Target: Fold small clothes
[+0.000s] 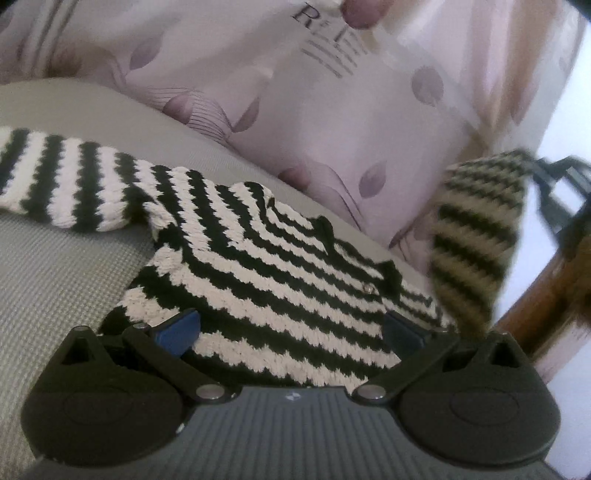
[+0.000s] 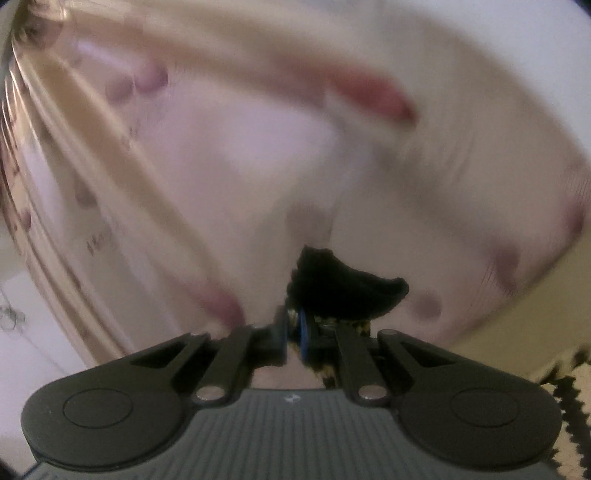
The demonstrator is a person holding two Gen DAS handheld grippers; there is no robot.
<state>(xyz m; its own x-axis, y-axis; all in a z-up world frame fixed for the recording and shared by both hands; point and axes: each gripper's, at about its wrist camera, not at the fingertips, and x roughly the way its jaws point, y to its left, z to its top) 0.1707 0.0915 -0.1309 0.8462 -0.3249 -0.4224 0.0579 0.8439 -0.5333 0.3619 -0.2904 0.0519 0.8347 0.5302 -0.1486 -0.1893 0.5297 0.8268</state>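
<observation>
A black-and-white striped knitted sweater (image 1: pixel 266 280) lies flat on a grey woven surface (image 1: pixel 55 288). One sleeve (image 1: pixel 55 184) stretches out to the left. My left gripper (image 1: pixel 293 328) is open, its blue pads (image 1: pixel 184 328) wide apart at the sweater's near hem, with the knit lying between them. At the right the other sleeve (image 1: pixel 476 236) is lifted up, blurred, and hangs from my right gripper (image 1: pixel 554 192). In the right wrist view the right gripper (image 2: pixel 295 325) is shut on that sleeve's black cuff (image 2: pixel 347 288), and the striped knit (image 2: pixel 569 406) trails off at the lower right.
Pale fabric with purple petal prints (image 1: pixel 332 155) rises right behind the sweater. A white sheet with dark lettering (image 1: pixel 332 40) and a fingertip (image 1: pixel 362 11) show at the top. A brown wooden edge (image 1: pixel 546 306) stands at the right. The right wrist view is heavily blurred.
</observation>
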